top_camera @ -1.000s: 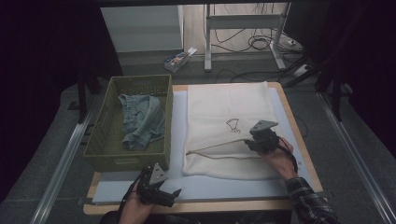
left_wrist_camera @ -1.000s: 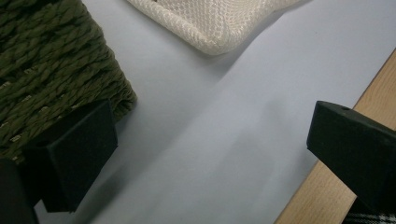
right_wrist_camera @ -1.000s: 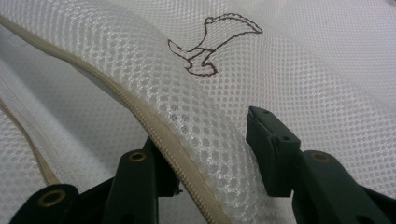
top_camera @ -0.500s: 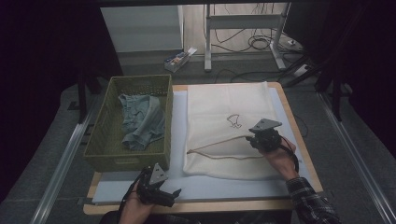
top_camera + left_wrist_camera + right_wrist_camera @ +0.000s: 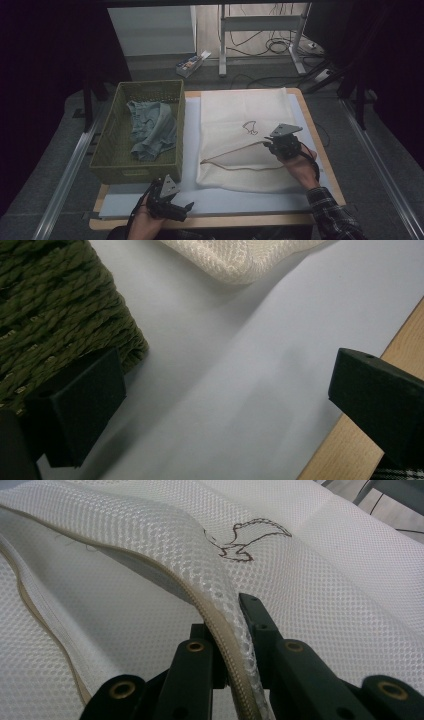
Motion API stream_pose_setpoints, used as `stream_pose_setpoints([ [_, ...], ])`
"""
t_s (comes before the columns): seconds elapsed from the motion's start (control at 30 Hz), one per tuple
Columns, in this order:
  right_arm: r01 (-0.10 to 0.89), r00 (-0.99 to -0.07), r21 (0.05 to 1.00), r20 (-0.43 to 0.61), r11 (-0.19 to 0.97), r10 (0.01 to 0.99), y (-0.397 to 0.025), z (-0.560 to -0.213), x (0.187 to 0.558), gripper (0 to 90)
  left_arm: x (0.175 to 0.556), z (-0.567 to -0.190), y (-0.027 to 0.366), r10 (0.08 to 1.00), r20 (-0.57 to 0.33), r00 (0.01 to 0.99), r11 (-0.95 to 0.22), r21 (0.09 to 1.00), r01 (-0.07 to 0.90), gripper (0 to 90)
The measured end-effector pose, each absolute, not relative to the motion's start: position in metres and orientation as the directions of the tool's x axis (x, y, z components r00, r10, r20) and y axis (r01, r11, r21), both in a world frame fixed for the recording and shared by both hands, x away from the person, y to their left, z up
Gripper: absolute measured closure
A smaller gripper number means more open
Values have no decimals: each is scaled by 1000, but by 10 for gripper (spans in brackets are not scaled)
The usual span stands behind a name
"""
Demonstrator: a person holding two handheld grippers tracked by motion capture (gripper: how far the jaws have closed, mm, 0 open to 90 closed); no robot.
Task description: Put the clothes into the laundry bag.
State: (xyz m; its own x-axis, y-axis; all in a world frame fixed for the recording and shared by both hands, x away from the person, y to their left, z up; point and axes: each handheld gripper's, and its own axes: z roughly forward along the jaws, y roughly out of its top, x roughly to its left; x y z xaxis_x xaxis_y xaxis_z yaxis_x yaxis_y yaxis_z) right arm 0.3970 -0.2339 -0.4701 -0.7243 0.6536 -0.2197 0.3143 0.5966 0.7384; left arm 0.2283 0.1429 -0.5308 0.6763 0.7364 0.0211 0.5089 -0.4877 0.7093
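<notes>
The right gripper is seen over the right part of the white mesh bag, which is spread flat on the table to the right of the green basket. In the right gripper view, its jaws are closed together on the upper edge of the bag's opening, where the beige zipper band runs between them. This edge is lifted from the lower layer, so the opening is seen as a dark slit across the near half of the bag. A small dark embroidered mark is seen on the mesh beyond the jaws.

The left gripper is held low at the near edge of the table, just in front of the basket's near right corner. Its jaws are wide apart and nothing is held between them; in the left gripper view, one jaw is seen just beside the woven wall of the basket, and whether it touches cannot be told. A blue-grey cloth is lying inside the basket. A corner of the bag is seen at the far side of that view.
</notes>
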Motion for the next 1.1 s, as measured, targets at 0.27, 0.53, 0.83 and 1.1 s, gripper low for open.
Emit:
stream_pose_setpoints([
  [0.27,306,-713,754,-223,581,665,-232,-462,398,812,228,-531,143,738,25,675,-489,710,508,15],
  [0.53,303,-708,766,-217,567,672,-229,-455,401,810,228,-530,143,738,26,674,-487,712,506,15],
  [0.83,295,-704,784,-208,546,679,-227,-447,403,803,228,-530,143,739,30,673,-487,714,503,15],
  [1.1,293,-710,793,-193,534,677,-224,-440,406,804,228,-530,143,739,34,673,-489,714,501,15],
])
